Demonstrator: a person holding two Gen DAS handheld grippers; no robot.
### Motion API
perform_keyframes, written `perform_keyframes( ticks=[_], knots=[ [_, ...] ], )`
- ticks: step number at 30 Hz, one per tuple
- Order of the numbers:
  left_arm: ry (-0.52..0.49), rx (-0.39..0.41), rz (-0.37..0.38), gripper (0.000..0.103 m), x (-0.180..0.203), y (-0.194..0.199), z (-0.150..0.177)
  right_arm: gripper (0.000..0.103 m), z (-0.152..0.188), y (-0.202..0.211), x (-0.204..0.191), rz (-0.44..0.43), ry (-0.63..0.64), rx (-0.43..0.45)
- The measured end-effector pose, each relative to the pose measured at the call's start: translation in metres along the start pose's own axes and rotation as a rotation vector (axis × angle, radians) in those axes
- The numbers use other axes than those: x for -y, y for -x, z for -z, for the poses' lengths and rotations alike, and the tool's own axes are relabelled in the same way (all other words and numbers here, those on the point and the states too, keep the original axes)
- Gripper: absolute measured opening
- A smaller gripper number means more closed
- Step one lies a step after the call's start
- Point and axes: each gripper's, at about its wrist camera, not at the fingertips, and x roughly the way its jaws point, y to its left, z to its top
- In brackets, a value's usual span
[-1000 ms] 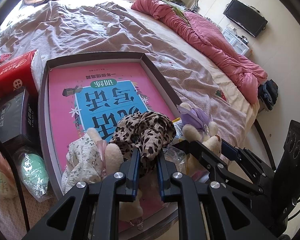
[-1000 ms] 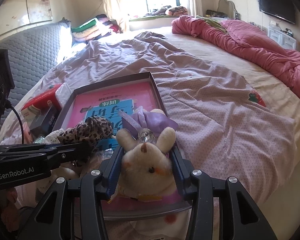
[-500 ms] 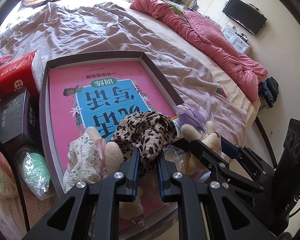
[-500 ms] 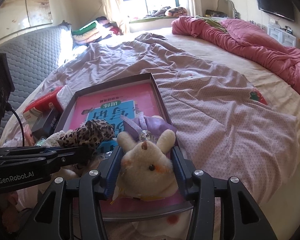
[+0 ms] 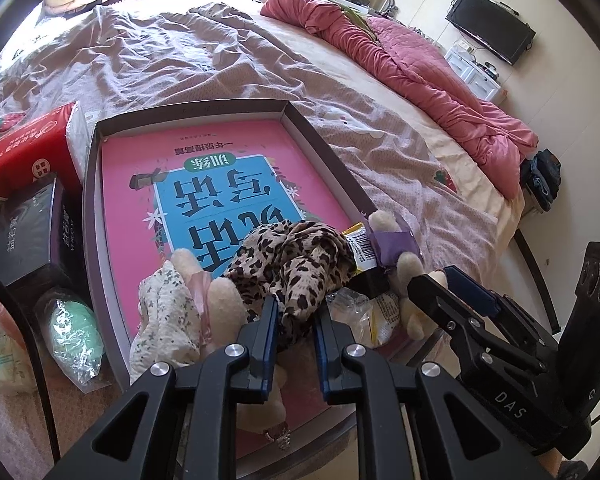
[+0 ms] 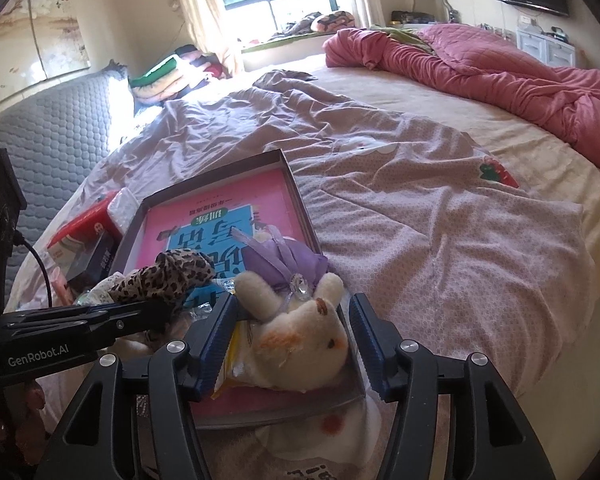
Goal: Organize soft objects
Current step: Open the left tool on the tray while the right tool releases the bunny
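Note:
A shallow brown box [image 5: 93, 216] with a pink book inside lies on the bed. My left gripper [image 5: 294, 316] is shut on a leopard-print cloth [image 5: 296, 264] at the box's near end, beside a cream plush in a floral dress [image 5: 168, 320]. My right gripper [image 6: 292, 332] is open, its fingers either side of a cream bunny plush [image 6: 304, 340] with a purple bow [image 6: 284, 258]. The bunny lies tilted in the box's near right corner, apart from the pads. The leopard cloth also shows in the right wrist view [image 6: 168, 280].
A yellow snack packet [image 5: 364, 252] lies by the bunny. Left of the box are a red pack [image 5: 24, 152], a black box [image 5: 28, 232] and a bagged green item [image 5: 74, 332]. A pink quilt [image 6: 500, 76] lies at the bed's far right. The bed edge is close on the right.
My right gripper's fingers have spread apart and let go of the bunny, which has tipped over onto its side in the box. The left gripper stays shut on the leopard cloth.

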Motion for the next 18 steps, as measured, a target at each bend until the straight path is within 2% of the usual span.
perform_keyframes(
  ticks=[11, 18],
  knots=[
    [-0.009, -0.015, -0.001, 0.025, 0.0018, 0.0004, 0.0015, 0.065, -0.0027, 0.0091, 0.004, 0.005, -0.025, 0.019],
    [-0.03, -0.016, 0.008, 0.04, 0.0064, 0.0031, 0.0027, 0.065, -0.0037, 0.0108, 0.0027, 0.005, -0.027, 0.024]
  ],
)
